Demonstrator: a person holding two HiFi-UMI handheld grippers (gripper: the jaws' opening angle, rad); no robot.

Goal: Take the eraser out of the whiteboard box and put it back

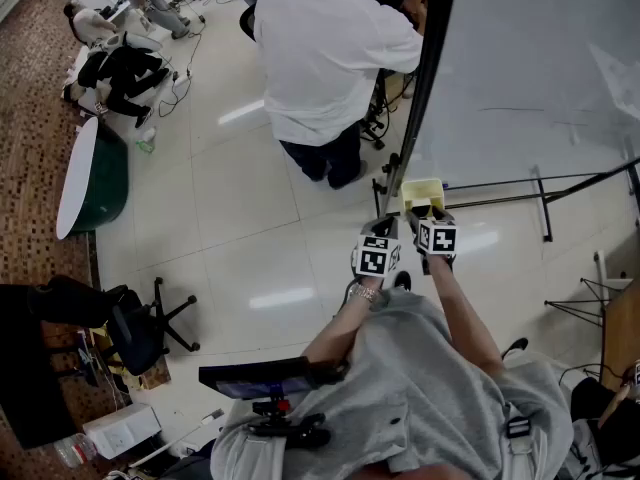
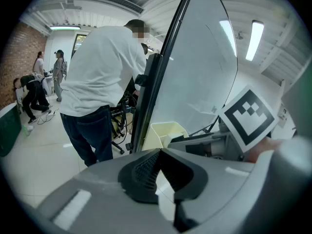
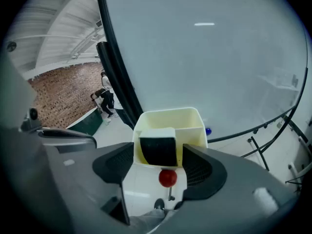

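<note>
A cream whiteboard box hangs at the lower edge of the whiteboard; it also shows in the head view. The eraser, white with a black felt face, stands in the box's left compartment. My right gripper is open, its jaws wide to either side just below the box, and does not touch the eraser. My left gripper is held beside it to the left, jaws together with nothing between them. In the left gripper view the box lies just ahead.
A red round magnet sits under the box and a blue one at the board's edge. A person in a white shirt stands close by, left of the black board frame. Stand legs cross the floor to the right.
</note>
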